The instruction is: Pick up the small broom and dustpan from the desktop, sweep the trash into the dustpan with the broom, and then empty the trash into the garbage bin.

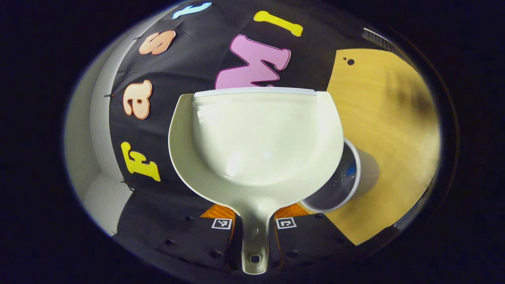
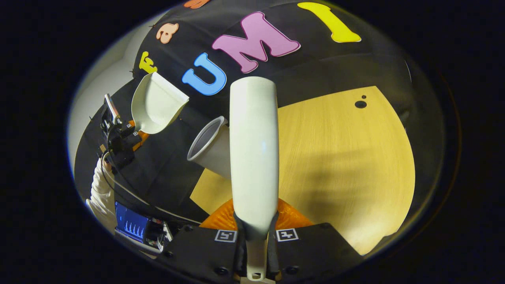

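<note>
The cream dustpan (image 1: 256, 146) stands right in front of the left gripper view, its handle clamped between the fingers of my left gripper (image 1: 254, 221); its scoop looks bare. Behind its right edge lies the white garbage bin (image 1: 347, 179), dark inside with a blue bit showing. In the right gripper view the white broom (image 2: 253, 157) rises from my right gripper (image 2: 255, 233), which is shut on its handle. Beyond it the bin (image 2: 209, 148) stands at the table's edge, and the dustpan (image 2: 158, 103) hangs in the air to its left, held by the left gripper (image 2: 136, 132).
The wooden table (image 2: 347, 165) stretches to the right of the broom, with two small dark holes (image 2: 360, 103) near its far edge. A white sleeve (image 2: 98, 189) with a cable and a lit screen (image 2: 132, 225) are at the lower left.
</note>
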{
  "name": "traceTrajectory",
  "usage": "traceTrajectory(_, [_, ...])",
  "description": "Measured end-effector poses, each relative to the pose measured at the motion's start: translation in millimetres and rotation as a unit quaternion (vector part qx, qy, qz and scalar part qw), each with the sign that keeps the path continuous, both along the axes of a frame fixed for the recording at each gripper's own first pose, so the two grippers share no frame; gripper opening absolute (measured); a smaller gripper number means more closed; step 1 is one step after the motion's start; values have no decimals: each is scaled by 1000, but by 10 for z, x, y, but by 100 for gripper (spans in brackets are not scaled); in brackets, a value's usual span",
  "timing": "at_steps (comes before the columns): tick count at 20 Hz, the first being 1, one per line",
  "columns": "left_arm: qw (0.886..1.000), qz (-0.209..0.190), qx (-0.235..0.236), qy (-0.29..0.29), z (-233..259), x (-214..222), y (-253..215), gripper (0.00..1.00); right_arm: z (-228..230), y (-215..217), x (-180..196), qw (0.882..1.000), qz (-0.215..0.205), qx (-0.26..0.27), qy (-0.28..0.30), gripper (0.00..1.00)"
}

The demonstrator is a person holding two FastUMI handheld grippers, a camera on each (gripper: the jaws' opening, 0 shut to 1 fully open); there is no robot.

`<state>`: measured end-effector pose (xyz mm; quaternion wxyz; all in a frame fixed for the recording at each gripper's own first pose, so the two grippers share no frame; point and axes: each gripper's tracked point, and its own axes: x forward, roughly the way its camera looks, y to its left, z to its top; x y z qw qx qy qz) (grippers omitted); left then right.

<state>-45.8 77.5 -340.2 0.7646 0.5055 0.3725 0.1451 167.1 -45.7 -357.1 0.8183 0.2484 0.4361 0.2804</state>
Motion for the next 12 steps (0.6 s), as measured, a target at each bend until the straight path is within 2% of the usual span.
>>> traceTrajectory(3, [992,25,-118,-31,-168,53,-395,24,43,-64,168,999,-25,-16,-15,21])
traceTrajectory(6, [968,57,-242,-45,-476,128,-814,24,53,-128,251,998,-47,-32,-19,22])
traceTrajectory(10, [942,63,-329,-28,-790,23,-1453,22,-81,-303,265,994,-81,-75,16,22])
traceTrajectory(12, [924,78,-374,-9,-1016,-92,-1749,22,-134,-402,281,991,-93,-97,22,22])
